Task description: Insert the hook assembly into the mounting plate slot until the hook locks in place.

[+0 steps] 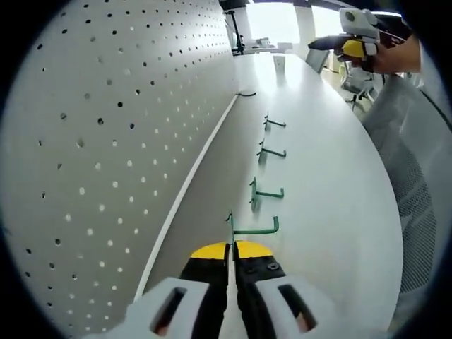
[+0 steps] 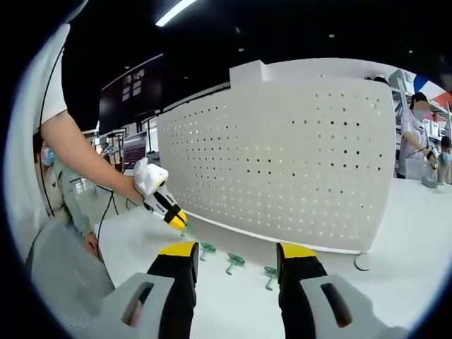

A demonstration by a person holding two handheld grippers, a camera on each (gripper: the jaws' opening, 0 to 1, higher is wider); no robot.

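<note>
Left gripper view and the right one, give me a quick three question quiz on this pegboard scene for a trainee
1. True or false: the left gripper is shut on the nearest green hook.
2. How many green hooks lie in a row on the white table in the left gripper view, counting the gripped one?
3. Multiple choice: the right gripper is (a) shut on a hook, (b) open and holding nothing, (c) pressed against the pegboard.

Key: 1 true; 2 four; 3 b.
</note>
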